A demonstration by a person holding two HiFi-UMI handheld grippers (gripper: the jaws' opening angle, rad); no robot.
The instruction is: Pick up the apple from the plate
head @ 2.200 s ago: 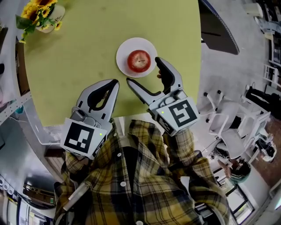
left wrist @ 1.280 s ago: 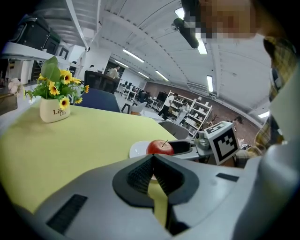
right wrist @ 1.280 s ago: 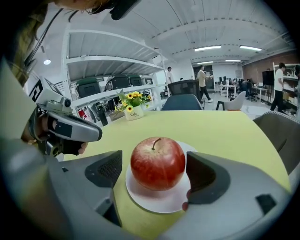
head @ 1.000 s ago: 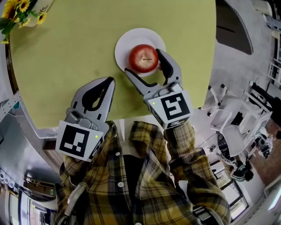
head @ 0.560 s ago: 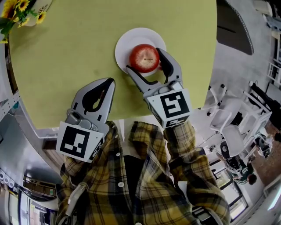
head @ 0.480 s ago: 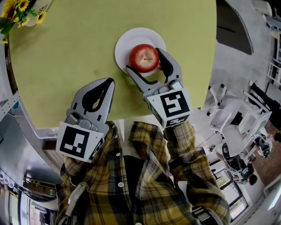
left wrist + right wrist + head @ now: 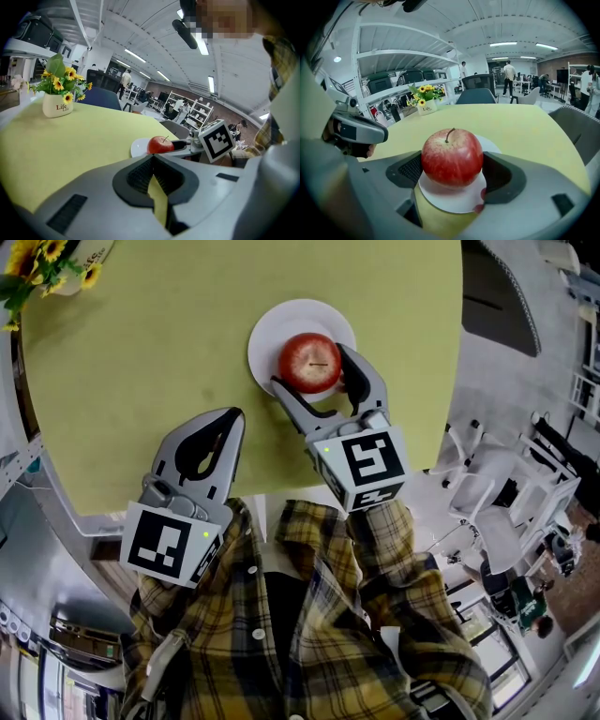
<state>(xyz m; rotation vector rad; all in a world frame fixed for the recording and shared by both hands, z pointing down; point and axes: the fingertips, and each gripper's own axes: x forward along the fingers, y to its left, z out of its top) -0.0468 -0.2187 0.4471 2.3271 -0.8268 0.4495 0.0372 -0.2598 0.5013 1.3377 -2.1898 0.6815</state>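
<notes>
A red apple (image 7: 309, 362) sits between the two jaws of my right gripper (image 7: 309, 369), which is shut on it over the near part of the white plate (image 7: 281, 322). In the right gripper view the apple (image 7: 451, 157) fills the gap, both pads pressing its sides, with the plate (image 7: 450, 200) showing under it. I cannot tell whether the apple still touches the plate. My left gripper (image 7: 238, 415) rests shut and holding nothing over the table's near edge, left of the plate. From the left gripper view, the apple (image 7: 160, 145) shows beyond the closed tips.
The round yellow-green table (image 7: 141, 343) carries a sunflower pot (image 7: 37, 261) at its far left. White chairs (image 7: 497, 507) stand on the floor to the right. A dark chair (image 7: 476, 93) stands beyond the table's far edge.
The right gripper moved forward around the apple and shut on it. In the last half second almost nothing shifts. The left gripper stays where it was.
</notes>
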